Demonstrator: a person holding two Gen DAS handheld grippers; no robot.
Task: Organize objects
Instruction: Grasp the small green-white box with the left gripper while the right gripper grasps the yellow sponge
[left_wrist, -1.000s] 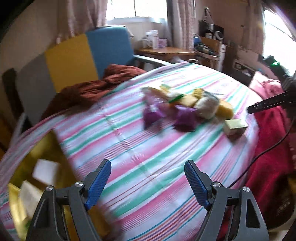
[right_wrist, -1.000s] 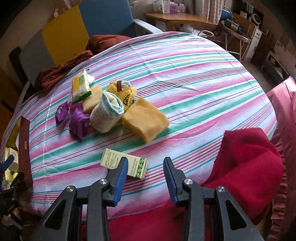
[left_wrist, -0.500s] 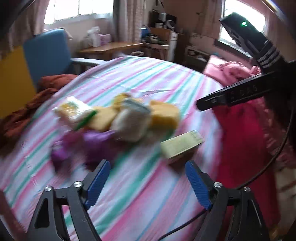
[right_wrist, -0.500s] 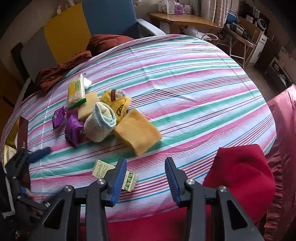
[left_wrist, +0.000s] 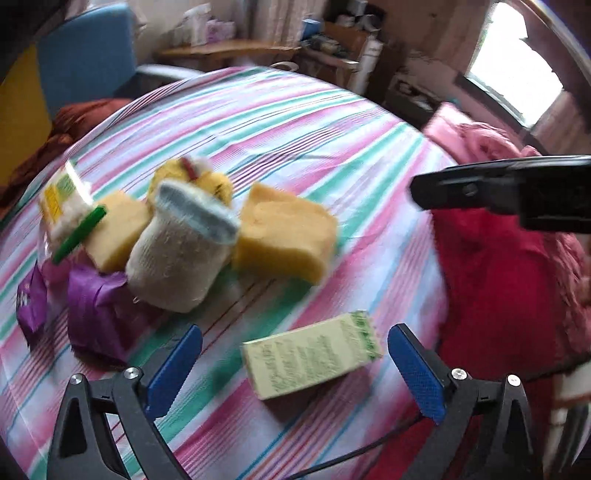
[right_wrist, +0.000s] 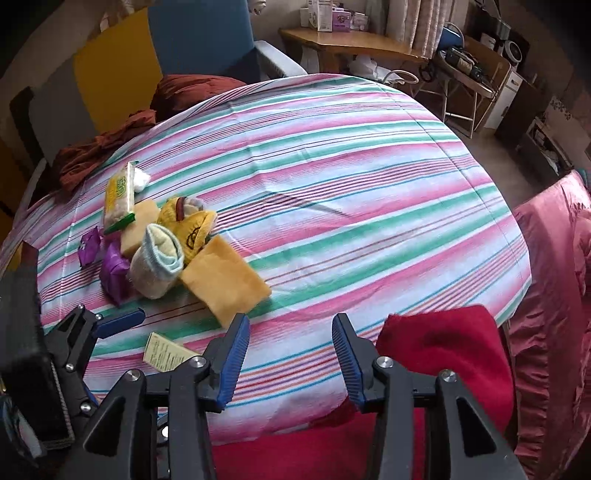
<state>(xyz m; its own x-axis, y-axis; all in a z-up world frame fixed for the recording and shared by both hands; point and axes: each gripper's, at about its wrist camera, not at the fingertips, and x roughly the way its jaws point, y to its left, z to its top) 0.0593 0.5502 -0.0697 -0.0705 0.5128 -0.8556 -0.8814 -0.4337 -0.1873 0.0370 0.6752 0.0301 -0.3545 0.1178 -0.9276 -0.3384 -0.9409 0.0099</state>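
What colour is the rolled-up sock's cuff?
Pale blue cuff on a cream rolled-up knitted sock, clearest in the left wrist view.

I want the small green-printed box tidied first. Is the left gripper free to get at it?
Probably yes. The left gripper is opening with nothing between its fingers, and the box lies flat and alone on the striped cloth, in front of it, clear of the pile.

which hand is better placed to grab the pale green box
Left. The left gripper hangs right over the box, which lies between its opening jaws, not yet touched. The right gripper has open jaws over bare striped cloth, with the box off to its left side.
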